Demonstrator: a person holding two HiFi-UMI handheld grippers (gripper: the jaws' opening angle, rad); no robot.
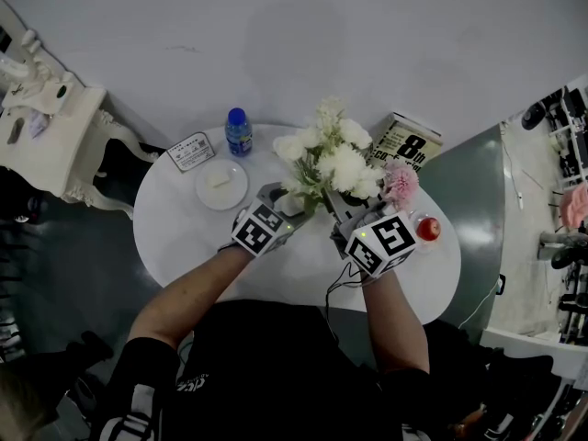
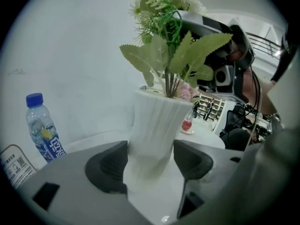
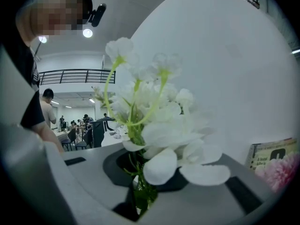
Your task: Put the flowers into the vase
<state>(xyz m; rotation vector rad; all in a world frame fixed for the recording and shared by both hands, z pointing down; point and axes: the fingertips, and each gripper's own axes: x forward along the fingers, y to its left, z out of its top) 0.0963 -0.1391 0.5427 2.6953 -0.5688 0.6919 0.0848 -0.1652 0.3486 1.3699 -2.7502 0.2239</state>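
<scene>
While left claw [image 2: 150,168] clamps vase [image 2: 157,121] on table [image 1: 184,237] | right claw [image 3: 143,179] closed on stems of white flowers [image 3: 159,125], right of vase

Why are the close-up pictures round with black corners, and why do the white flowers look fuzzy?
Both gripper views: a wide-angle lens bends the scene and leaves dark corners. Right gripper view: the white flowers sit close to the lens, so petals blur and wash out. Head view: sharper, evenly lit.
</scene>
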